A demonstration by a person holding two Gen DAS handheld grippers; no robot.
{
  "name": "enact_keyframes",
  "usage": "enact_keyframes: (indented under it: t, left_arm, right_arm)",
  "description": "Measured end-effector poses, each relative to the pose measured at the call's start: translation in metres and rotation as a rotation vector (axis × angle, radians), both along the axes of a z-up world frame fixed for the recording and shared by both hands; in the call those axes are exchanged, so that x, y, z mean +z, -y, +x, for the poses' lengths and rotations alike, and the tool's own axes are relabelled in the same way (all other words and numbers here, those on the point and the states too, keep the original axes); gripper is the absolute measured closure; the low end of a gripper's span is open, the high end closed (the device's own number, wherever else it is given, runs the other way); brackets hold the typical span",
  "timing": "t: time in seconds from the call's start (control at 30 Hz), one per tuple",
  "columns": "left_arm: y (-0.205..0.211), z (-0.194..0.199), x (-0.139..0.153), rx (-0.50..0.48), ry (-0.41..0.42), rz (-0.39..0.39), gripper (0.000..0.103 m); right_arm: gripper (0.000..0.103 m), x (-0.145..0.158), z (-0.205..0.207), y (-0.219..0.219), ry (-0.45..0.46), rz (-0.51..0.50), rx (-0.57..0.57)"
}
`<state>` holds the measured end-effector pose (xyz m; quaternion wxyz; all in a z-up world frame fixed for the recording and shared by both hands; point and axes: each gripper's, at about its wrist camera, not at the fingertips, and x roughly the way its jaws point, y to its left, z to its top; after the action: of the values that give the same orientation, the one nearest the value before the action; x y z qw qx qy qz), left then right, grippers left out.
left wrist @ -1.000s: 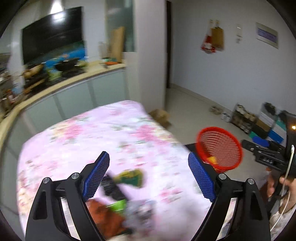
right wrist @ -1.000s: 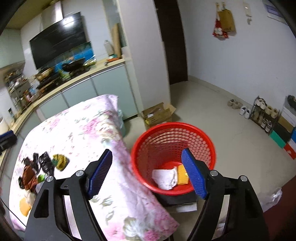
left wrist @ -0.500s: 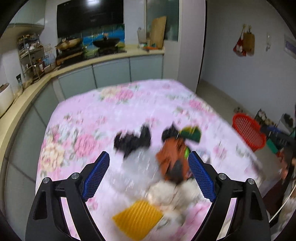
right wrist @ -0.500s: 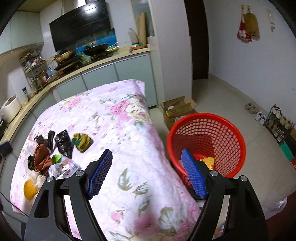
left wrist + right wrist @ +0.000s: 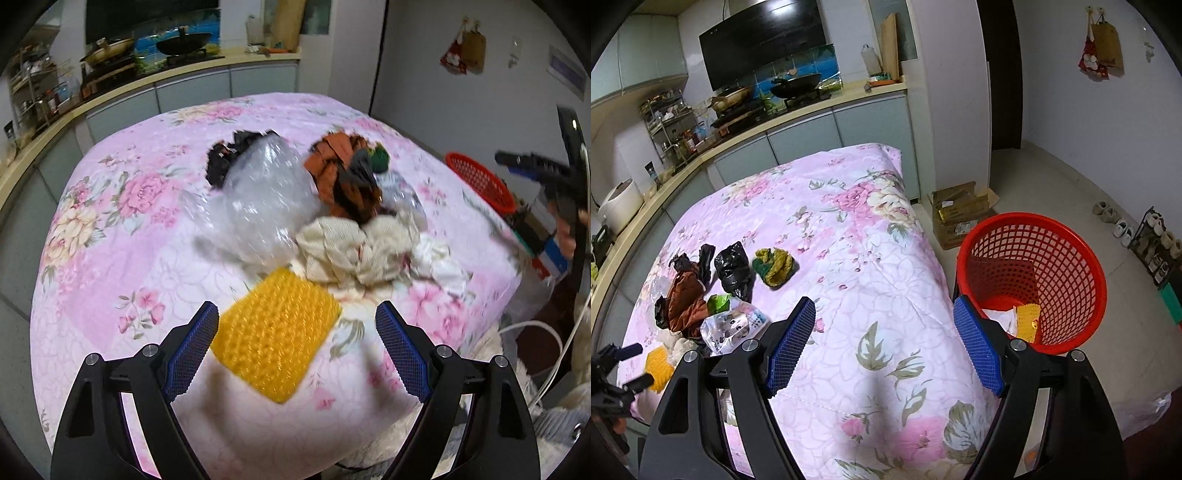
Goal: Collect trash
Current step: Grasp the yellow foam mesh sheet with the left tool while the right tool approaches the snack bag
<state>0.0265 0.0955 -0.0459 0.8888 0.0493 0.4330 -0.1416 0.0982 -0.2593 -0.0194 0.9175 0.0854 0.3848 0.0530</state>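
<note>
Yellow knitted sponge pad (image 5: 275, 341) lies nearest, on the flowered cloth (image 5: 122, 206) of the bench, between the spread jaws of my left hand-held gripper (image 5: 297, 343), which holds nothing. Behind the pad sit cream rags (image 5: 354, 251), a clear plastic bag (image 5: 266, 195), a brown wrapper (image 5: 340, 173) and black bags (image 5: 225, 162). My right hand-held gripper (image 5: 884, 343) also stands wide and empty above bare cloth, with the red basket (image 5: 1067, 269) on the floor beside the bench, some trash already inside. I judge the pad is soft and flat: closing too high would pinch cloth or slip off. Blur smears the pile, so its pieces overlap unreadably.
</note>
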Motion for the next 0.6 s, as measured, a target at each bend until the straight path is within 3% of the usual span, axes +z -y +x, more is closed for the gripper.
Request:
enact_keyframes:
  t: [0.1,0.3,0.43,0.6]
  left_arm:
    - [0.005,0.004,-0.012,-0.013,-0.022,0.03,0.019]
    - [0.001,0.006,-0.025,-0.017,-0.037,0.021,0.02]
    - [-0.002,0.007,-0.027,-0.004,-0.028,0.042,0.046]
    - [-0.017,0.009,-0.021,0.018,-0.035,-0.033,0.071]
  right_arm:
    - [0.028,-0.001,0.001,-0.004,-0.007,0.003,0.007]
    - [0.028,-0.006,0.003,-0.015,-0.023,-0.007,0.027]
    - [0.028,-0.009,0.005,-0.024,-0.038,-0.011,0.05]
    - [0.028,-0.011,0.008,-0.049,-0.048,-0.021,0.107]
